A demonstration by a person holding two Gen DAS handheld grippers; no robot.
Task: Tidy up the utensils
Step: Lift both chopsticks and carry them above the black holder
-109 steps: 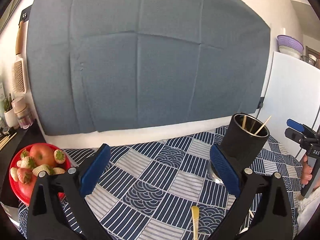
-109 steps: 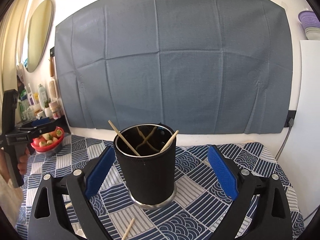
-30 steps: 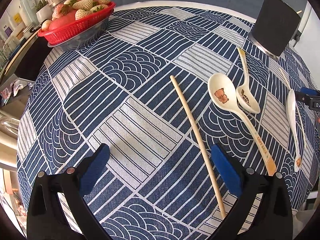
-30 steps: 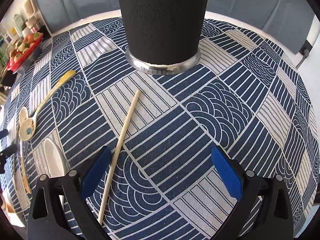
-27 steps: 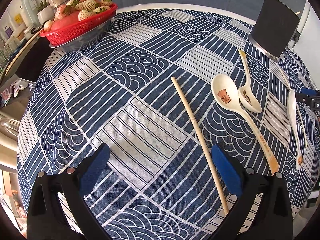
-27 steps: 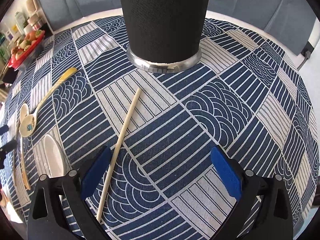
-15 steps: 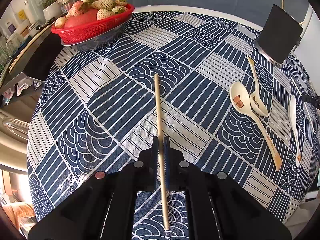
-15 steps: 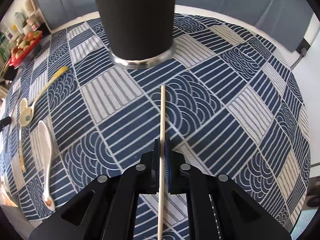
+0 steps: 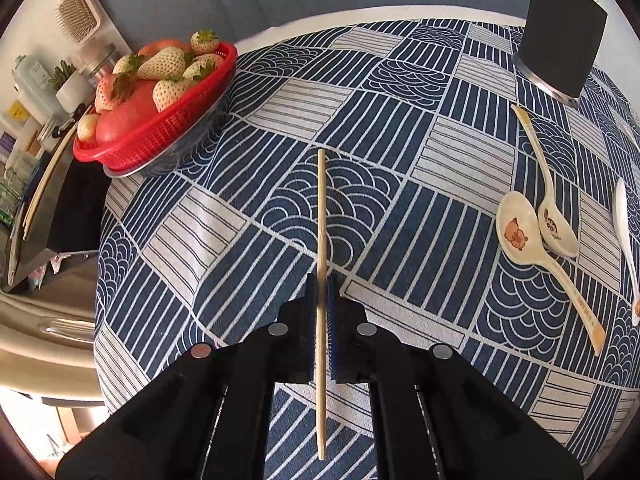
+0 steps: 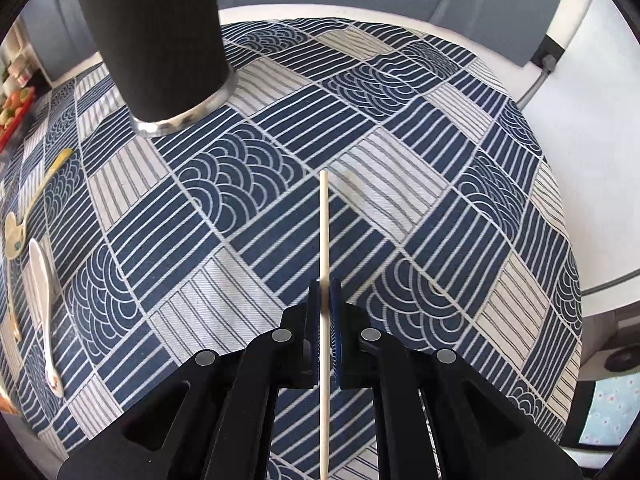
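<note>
- You have one wooden chopstick (image 9: 321, 208) clamped in the left gripper (image 9: 321, 304), jaws closed on it near mid-length, its far tip out over the blue patterned tablecloth (image 9: 400, 232).
- Your right gripper (image 10: 325, 312) is likewise closed on a second chopstick (image 10: 324, 224), pinched between the blue pads with its tip pointing away from you.
- The black utensil holder (image 10: 156, 36), the likely destination, stands just up and left of the right-hand stick; in the left view the same holder (image 9: 560, 36) sits well apart at the far right corner.
- Three spoons are not yet sorted: a cream spoon with a pig cartoon (image 9: 520, 236), a smaller cartoon spoon (image 9: 554, 220) touching it, and a plain white spoon (image 9: 626, 240) beside them.
- Risk: each stick is held at a single narrow point, so it could pivot or slip in the pads as you tilt it upright.
- Risk: both sticks heading for one opening could clash, and a low swing could knock the holder.
- Risk: the left stick points towards the red fruit basket (image 9: 160, 136); mind it when turning.
- Writing: faint lettering runs along the pig spoon's handle, too small to read.
</note>
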